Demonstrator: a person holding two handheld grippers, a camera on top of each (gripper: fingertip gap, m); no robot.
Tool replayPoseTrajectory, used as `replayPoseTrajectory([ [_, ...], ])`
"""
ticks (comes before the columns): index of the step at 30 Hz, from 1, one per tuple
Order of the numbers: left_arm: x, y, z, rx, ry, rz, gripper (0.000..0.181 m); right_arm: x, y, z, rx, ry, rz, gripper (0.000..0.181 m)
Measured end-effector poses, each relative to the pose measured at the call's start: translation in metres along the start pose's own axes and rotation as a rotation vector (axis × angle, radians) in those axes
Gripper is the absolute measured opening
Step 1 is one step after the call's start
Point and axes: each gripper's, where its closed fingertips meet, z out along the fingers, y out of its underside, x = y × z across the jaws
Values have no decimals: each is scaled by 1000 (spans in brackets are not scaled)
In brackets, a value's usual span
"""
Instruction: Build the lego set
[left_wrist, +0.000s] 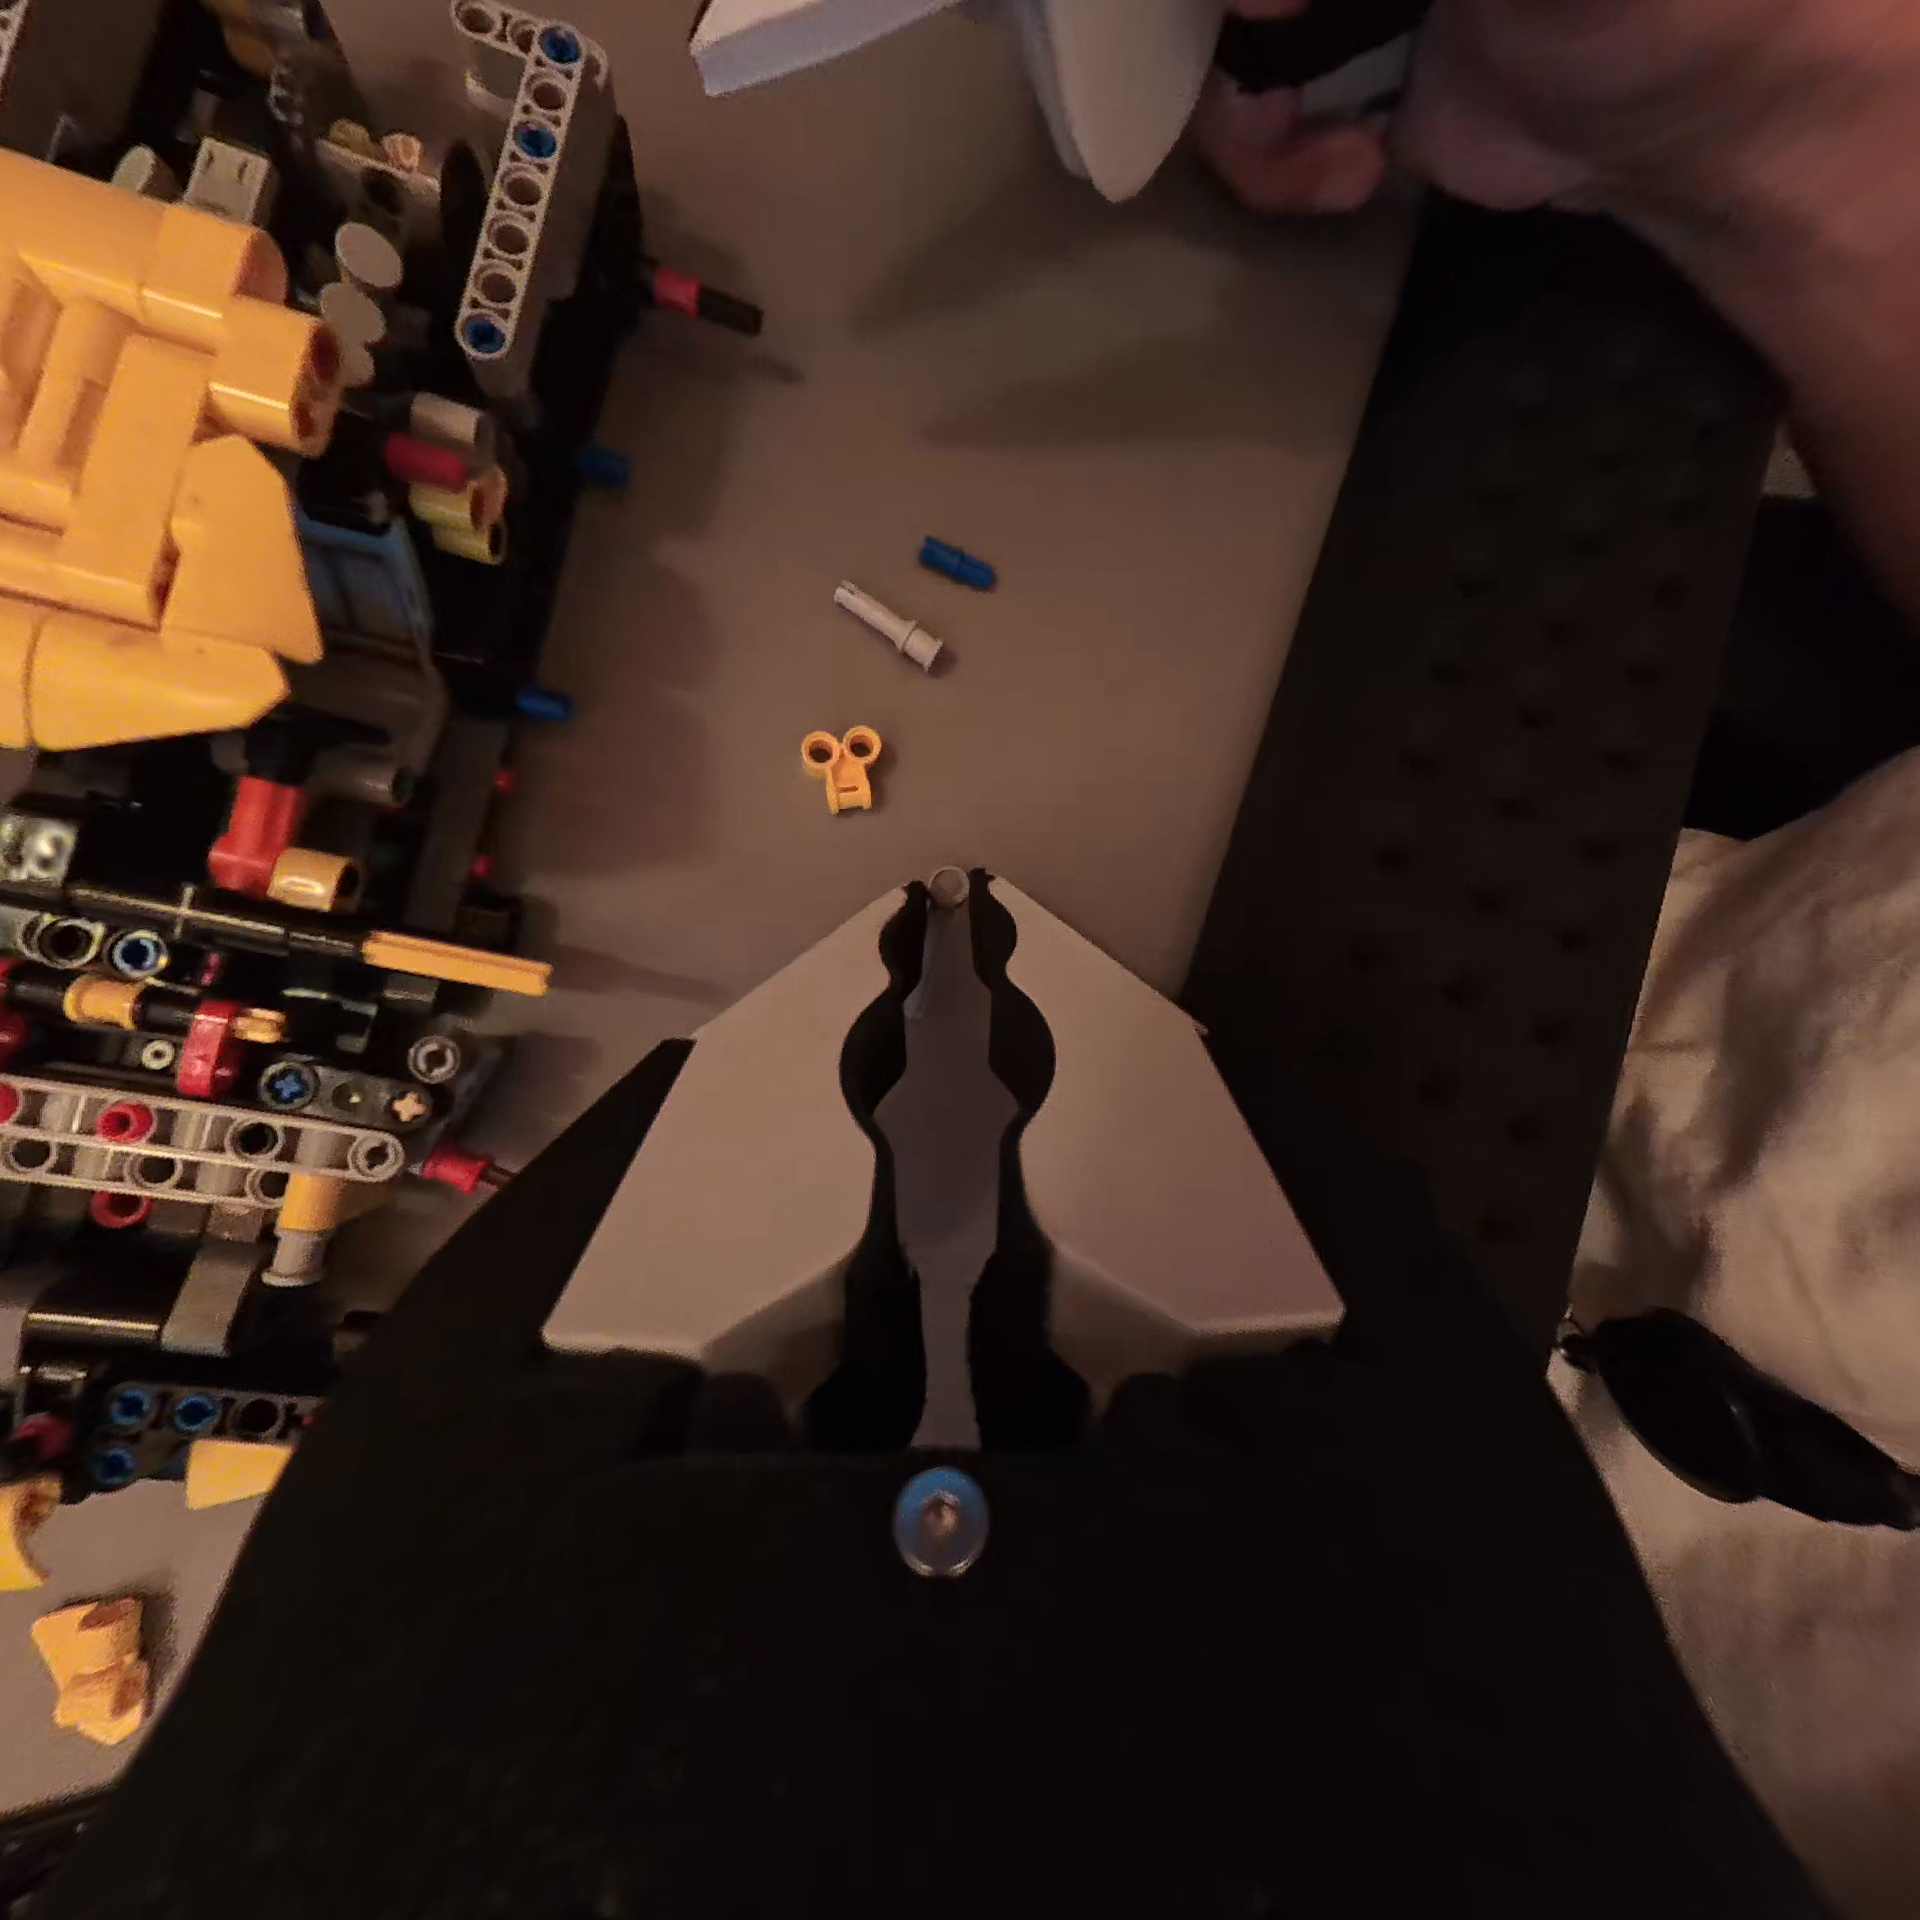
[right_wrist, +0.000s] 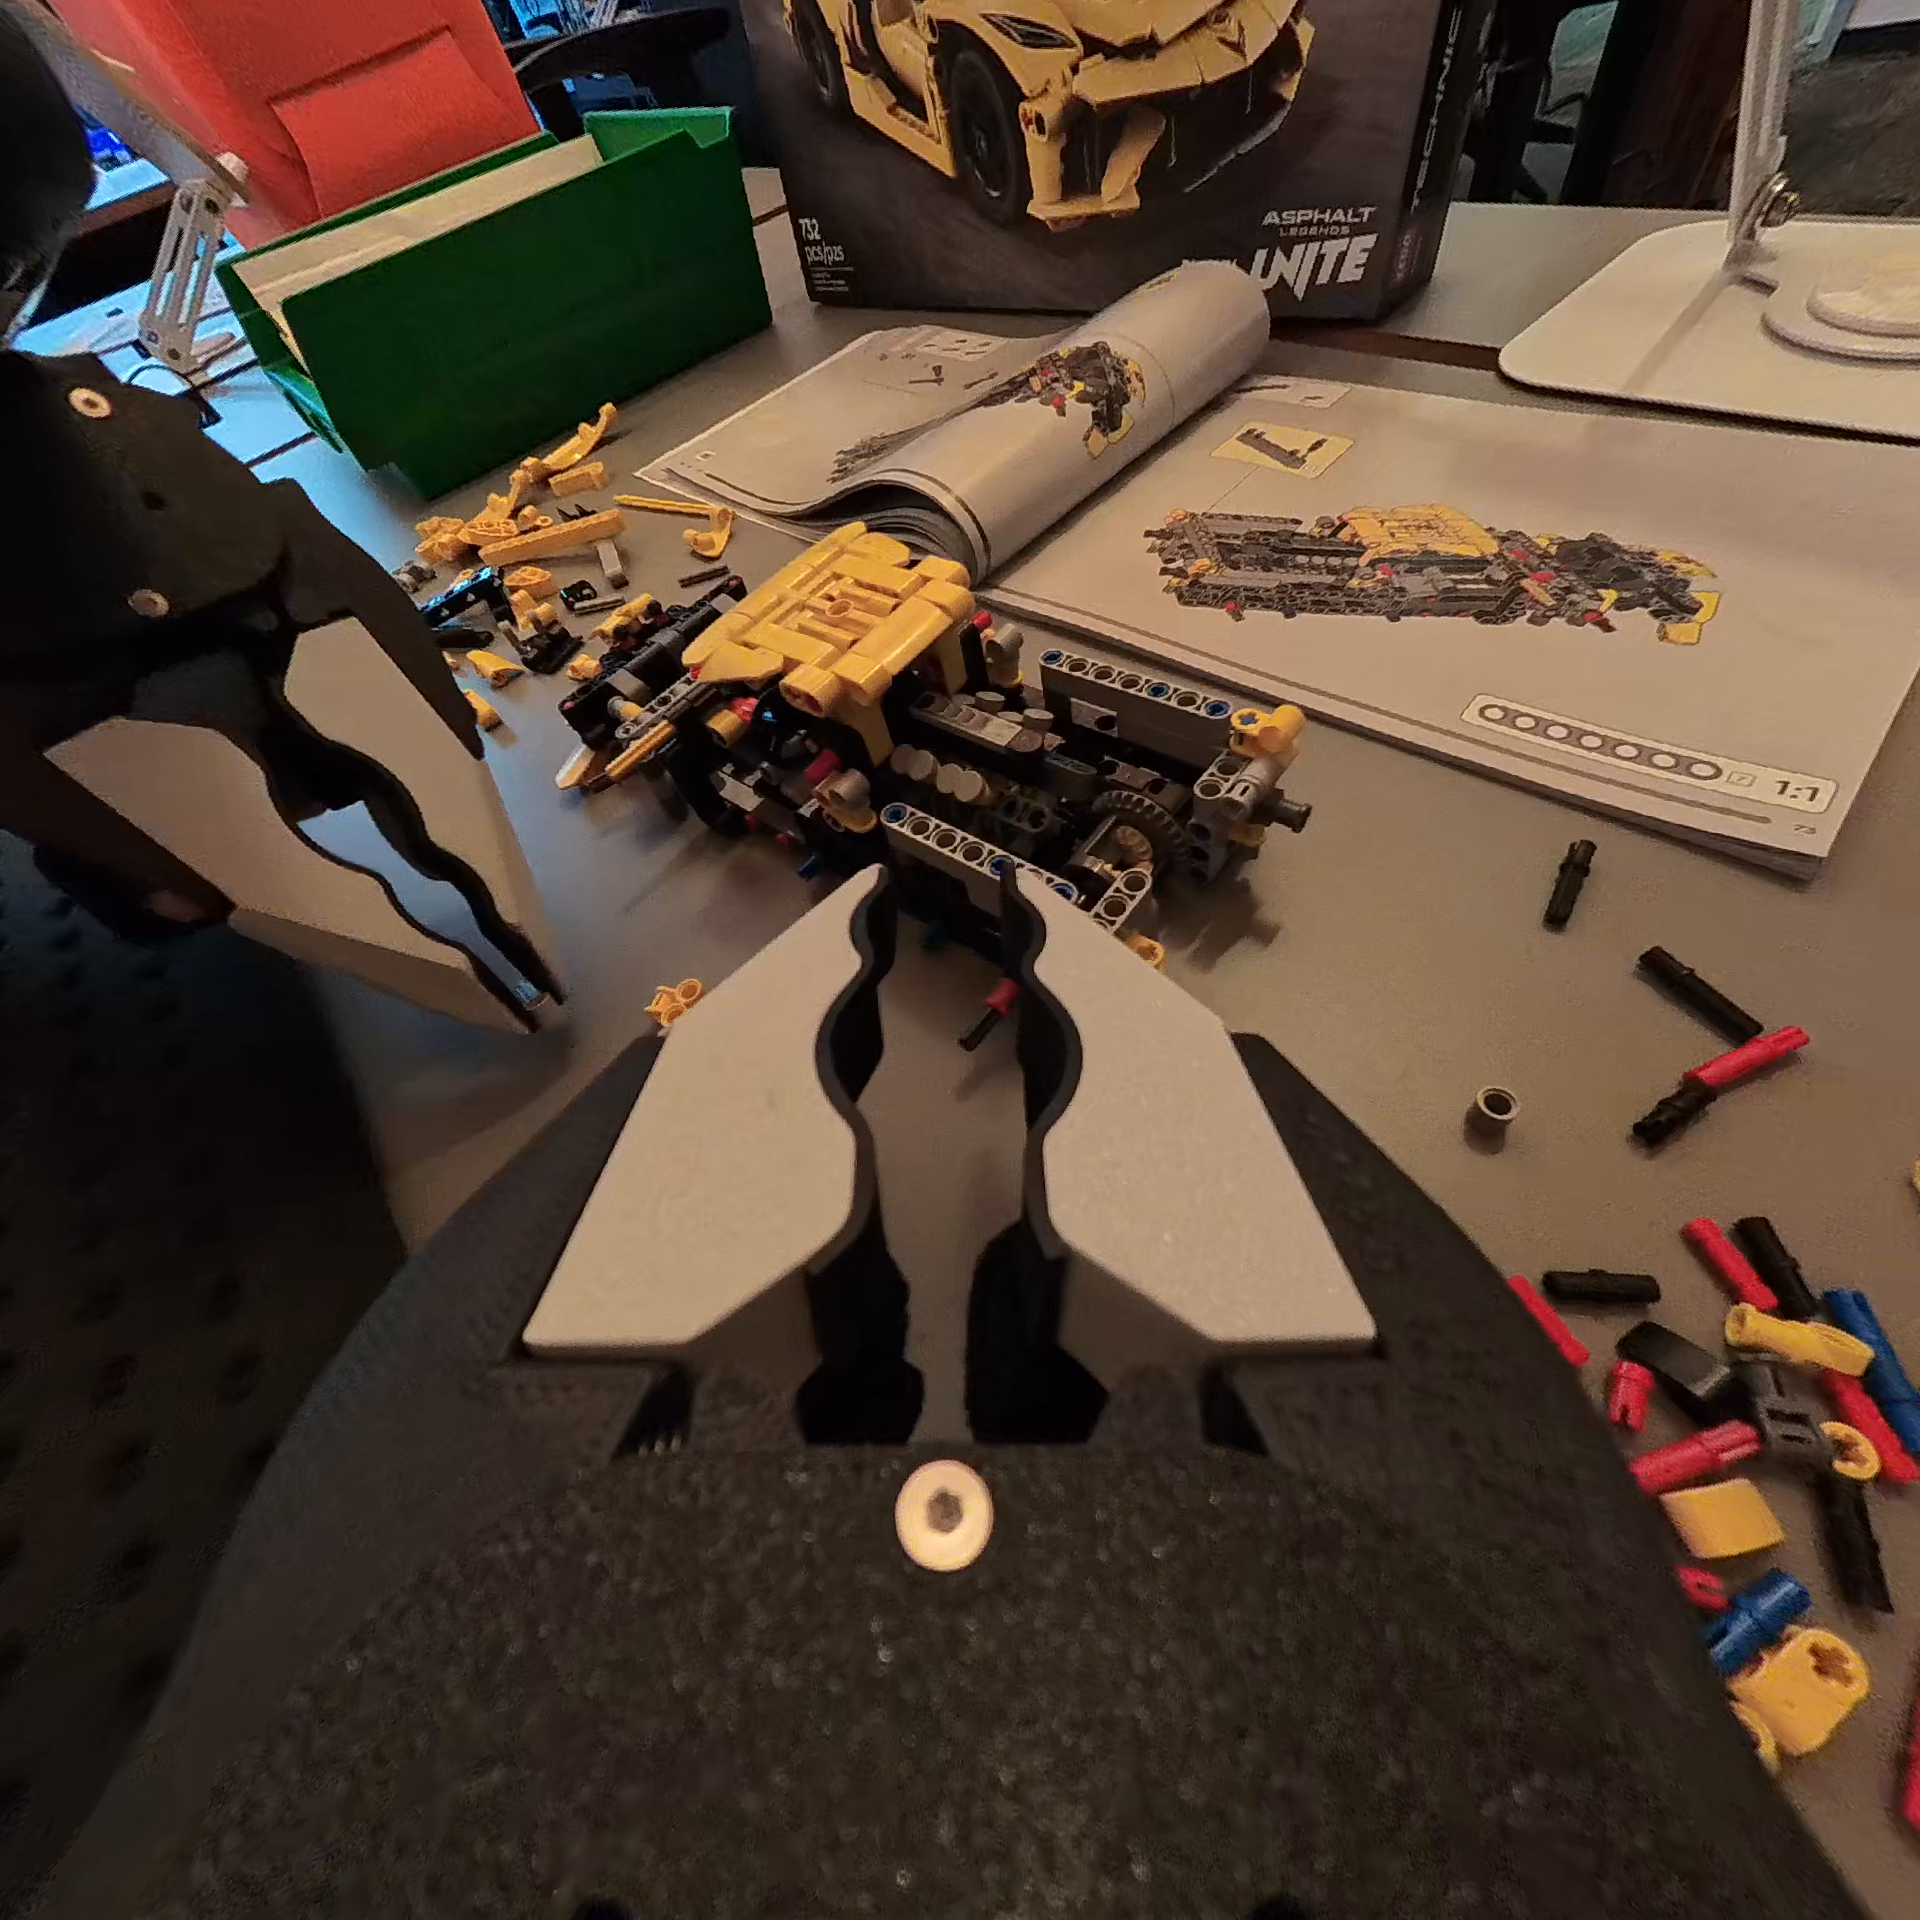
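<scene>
Fingers of the left gripper (left_wrist: 948, 888) are pinching a small grey pin (left_wrist: 948, 885) at their very tips, its round end facing the camera and its long axis running back between them. Just ahead of those tips, a yellow connector (left_wrist: 844, 767) is lying on the worktop (left_wrist: 1091, 520), with a loose grey pin (left_wrist: 889, 627) and a blue pin (left_wrist: 956, 562) farther ahead in the same line. Off to the fingers' left, the half-built car (left_wrist: 156, 468) is sitting near. The left gripper looks to be the nearer one to the connector.

Right gripper (right_wrist: 940, 899) fingers are standing slightly apart, holding nothing, pointing at the car's grey beam end, which is lying just beyond their tips. An open instruction book (right_wrist: 1455, 582) is lying beyond the car.
</scene>
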Motion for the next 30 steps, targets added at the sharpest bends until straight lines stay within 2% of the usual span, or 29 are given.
replayPoseTrajectory([
  [6,-4,3,6,-15,-43,21,8,0,4,3,-25,-3,-3,19],
  [14,-2,3,11,-1,-31,23,8,0,4,4,-28,-4,1,19],
  [15,-3,2,11,5,-37,26,11,0,5,4,-30,-5,0,19],
  [17,-4,-1,8,27,-30,15,29,0,5,4,-31,-6,-1,19],
  [18,-5,-5,3,54,-21,0,29,0,5,4,-30,-5,-1,19],
  [21,-9,-26,-30,210,56,-80,29,0,3,2,-20,-6,4,19],
  [23,-32,-37,-62,323,39,-151,29,1,1,1,-6,-3,11,19],
  [27,-119,-32,-135,526,-173,-336,28,-1,-6,-10,16,1,62,16],
  [30,-184,-7,-181,616,-355,-476,27,24,-3,-36,-35,155,26,17],
])
